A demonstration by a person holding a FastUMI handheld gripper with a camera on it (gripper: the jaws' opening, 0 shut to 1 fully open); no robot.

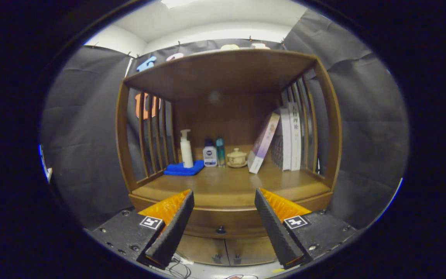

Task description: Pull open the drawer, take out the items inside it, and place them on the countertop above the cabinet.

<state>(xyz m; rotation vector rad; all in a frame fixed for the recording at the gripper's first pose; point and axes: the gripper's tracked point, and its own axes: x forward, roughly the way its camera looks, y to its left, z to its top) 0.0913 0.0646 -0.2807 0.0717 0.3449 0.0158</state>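
Two fingers of your gripper (pixel 223 217) are spread wide, holding nothing, aimed at the wooden cabinet (pixel 227 73). Drawer (pixel 223 223) sits shut under the desk (pixel 227 188), its dark knob (pixel 220 230) between the fingers and just beyond the tips. Two lower doors (pixel 225 252) are below it, closed. On the desk, far left: white pump bottle (pixel 186 149) standing on a blue cloth (pixel 183 168). Beside it a small white bottle (pixel 210 156), a teal bottle (pixel 220 152), then a lidded cup (pixel 237 158). Far right: books (pixel 285 141), one leaning.
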